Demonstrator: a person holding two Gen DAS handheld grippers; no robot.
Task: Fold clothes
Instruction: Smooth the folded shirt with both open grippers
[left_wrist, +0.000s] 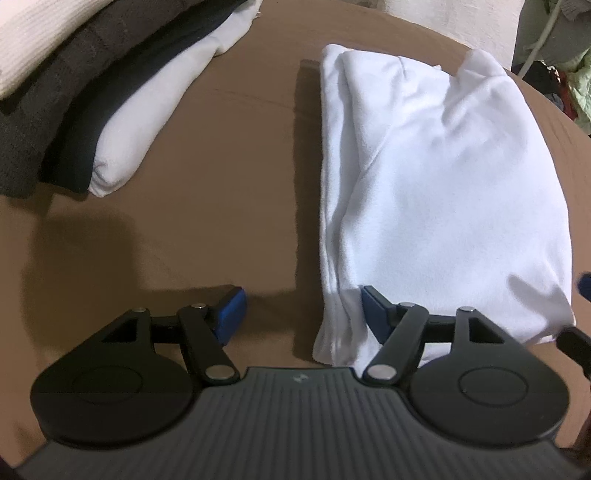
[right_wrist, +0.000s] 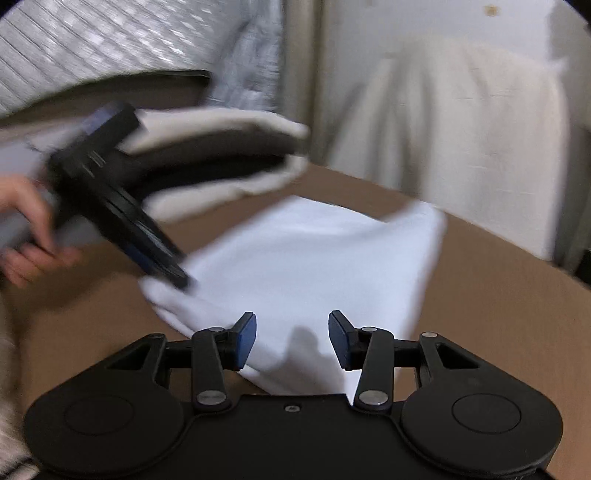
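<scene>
White cloth, a folded garment, lies on the brown surface, and both grippers work at its near end. The left gripper stands with its jaws wide apart and nothing pinched. Its left blue pad sits over bare brown surface, clear of the cloth. Its right pad lies over the garment's near edge, so that the folded left edge of the cloth falls between the two fingers; whether that pad presses on the cloth cannot be told. Ahead of the fingers the garment runs away in a long folded slab, with a loose wrinkled corner at its far end.

Far to the left of these fingers sits a stack of folded clothes, well apart from the garment: a white piece lowest and nearest, then dark navy, then grey, then a cream knit on top.

The right gripper is partly open, with a plain gap between its blue pads. The garment's near corner lies between and below them, and neither pad visibly pinches it. Beyond these fingers to the left, blurred, a hand holds the left gripper, tilted down onto the garment's left edge, with the stack behind it.
</scene>
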